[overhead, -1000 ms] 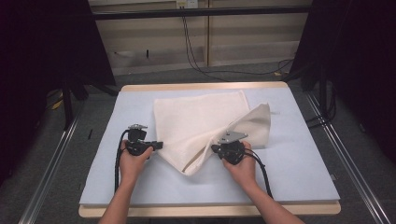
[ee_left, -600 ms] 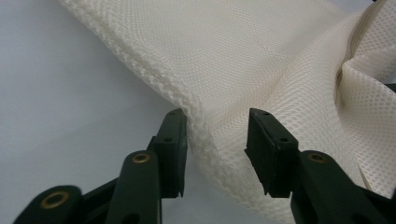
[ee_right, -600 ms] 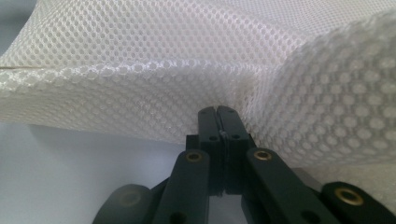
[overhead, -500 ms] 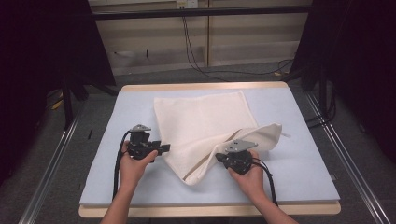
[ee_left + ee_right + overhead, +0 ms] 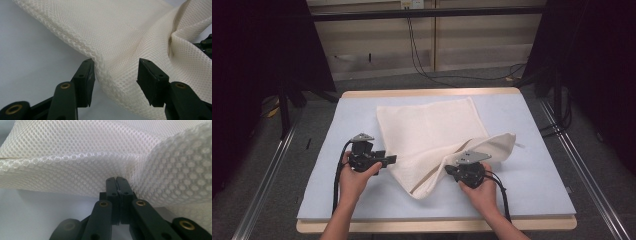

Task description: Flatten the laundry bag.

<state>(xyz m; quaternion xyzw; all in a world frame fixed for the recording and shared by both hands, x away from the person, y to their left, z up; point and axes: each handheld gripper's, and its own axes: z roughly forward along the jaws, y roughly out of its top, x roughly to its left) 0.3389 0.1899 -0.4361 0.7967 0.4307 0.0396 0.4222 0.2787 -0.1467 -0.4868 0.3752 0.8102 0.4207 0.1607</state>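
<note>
A cream mesh cloth (image 5: 432,130) lies partly folded on the pale blue pad (image 5: 537,165), one flap pulled over toward the near right. My left gripper (image 5: 391,160) sits at the cloth's left hem. Its jaws have just been opening and now stand apart, with the thick hem (image 5: 105,72) lying loose between them in the left gripper view (image 5: 115,80). My right gripper (image 5: 448,170) is at the near side of the flap. In the right gripper view (image 5: 117,185) its jaws are pressed together on a pinch of the mesh (image 5: 75,157).
The pad rests on a wooden table (image 5: 437,225) whose rim shows at the front and back. Metal rails (image 5: 592,200) run along both sides on the floor, and cables (image 5: 422,55) hang by the back wall. Bare pad lies near left and far right.
The left gripper's jaws have opened off the cloth's hem. The right gripper has drawn the flap a little nearer and to the right, so the flap lies lower and more spread out.
</note>
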